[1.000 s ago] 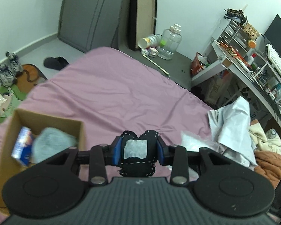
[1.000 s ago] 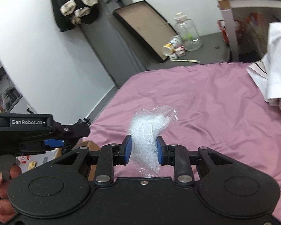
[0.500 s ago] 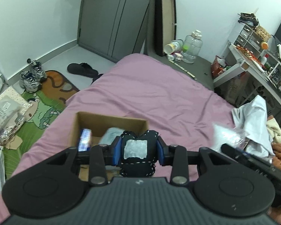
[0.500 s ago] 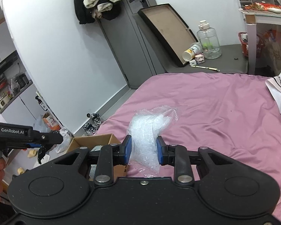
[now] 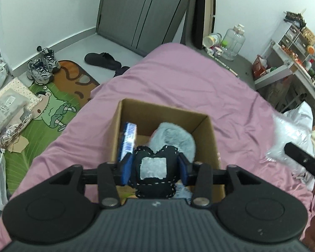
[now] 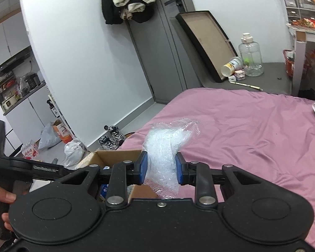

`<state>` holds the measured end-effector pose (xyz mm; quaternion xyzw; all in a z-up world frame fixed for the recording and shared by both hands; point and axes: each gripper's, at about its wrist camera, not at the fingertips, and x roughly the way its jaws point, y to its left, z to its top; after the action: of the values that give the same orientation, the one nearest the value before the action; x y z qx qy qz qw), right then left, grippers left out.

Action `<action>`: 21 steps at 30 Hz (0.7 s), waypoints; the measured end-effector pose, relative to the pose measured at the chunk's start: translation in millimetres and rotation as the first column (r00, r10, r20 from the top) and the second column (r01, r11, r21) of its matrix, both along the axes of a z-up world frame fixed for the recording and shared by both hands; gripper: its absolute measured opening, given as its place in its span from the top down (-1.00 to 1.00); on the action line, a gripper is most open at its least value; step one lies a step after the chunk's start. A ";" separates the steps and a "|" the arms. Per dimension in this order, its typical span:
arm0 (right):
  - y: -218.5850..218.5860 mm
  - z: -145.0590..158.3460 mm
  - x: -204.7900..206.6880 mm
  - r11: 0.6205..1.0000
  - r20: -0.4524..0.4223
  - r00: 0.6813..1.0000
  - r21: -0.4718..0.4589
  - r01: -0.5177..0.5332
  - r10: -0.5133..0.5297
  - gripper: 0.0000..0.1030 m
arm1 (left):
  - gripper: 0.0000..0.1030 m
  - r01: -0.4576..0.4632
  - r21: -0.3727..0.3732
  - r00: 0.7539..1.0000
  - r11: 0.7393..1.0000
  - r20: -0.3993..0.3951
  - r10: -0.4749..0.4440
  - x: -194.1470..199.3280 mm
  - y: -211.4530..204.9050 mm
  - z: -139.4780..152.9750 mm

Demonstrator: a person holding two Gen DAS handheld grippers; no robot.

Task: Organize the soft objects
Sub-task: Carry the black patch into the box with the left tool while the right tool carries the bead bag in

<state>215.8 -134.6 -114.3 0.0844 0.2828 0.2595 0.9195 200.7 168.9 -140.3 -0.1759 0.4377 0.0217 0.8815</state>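
My left gripper (image 5: 155,168) hangs over an open cardboard box (image 5: 208,130) on the pink bed. Its jaws are opening, and a black heart-shaped cushion (image 5: 153,180) with a white patch is still between them, with the pads drawing off its sides. In the box lie a grey fluffy thing (image 5: 172,136) and a blue-and-white pack (image 5: 128,138). My right gripper (image 6: 160,168) is shut on a crumpled clear bubble wrap (image 6: 163,145), just right of the box (image 6: 115,153).
The pink bed (image 6: 252,126) stretches ahead. White and beige clothes (image 5: 304,115) lie at its right edge. Beside the bed on the left are a cartoon floor mat (image 5: 52,109), sneakers (image 5: 42,67) and bags. A desk with shelves (image 5: 294,63) stands at the right.
The left gripper has swung left and down over the box, and its jaws have widened around the cushion. The right gripper has come toward the box with the wrap.
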 end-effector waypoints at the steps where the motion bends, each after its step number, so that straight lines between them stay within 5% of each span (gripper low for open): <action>1: 3.8 1.2 -0.6 1.000 0.001 1.000 0.001 -0.008 0.008 0.47 | -0.05 0.007 -0.007 1.000 1.000 0.003 -0.007 -0.4 2.2 -1.0; 4: 14.2 4.8 -2.9 0.999 0.009 0.999 0.002 -0.033 0.033 0.47 | -0.24 0.003 -0.015 1.000 1.000 0.030 -0.002 -3.7 8.1 0.3; 21: 81.8 3.2 -26.4 0.976 -0.011 0.978 -0.054 -0.210 0.209 0.46 | -0.40 -0.095 -0.032 0.994 0.995 0.046 0.097 -7.6 27.9 11.9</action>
<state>189.5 -52.7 -111.1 0.0296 0.2996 0.3469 0.8883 193.2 196.9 -128.4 -0.2102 0.4078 0.0533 0.8870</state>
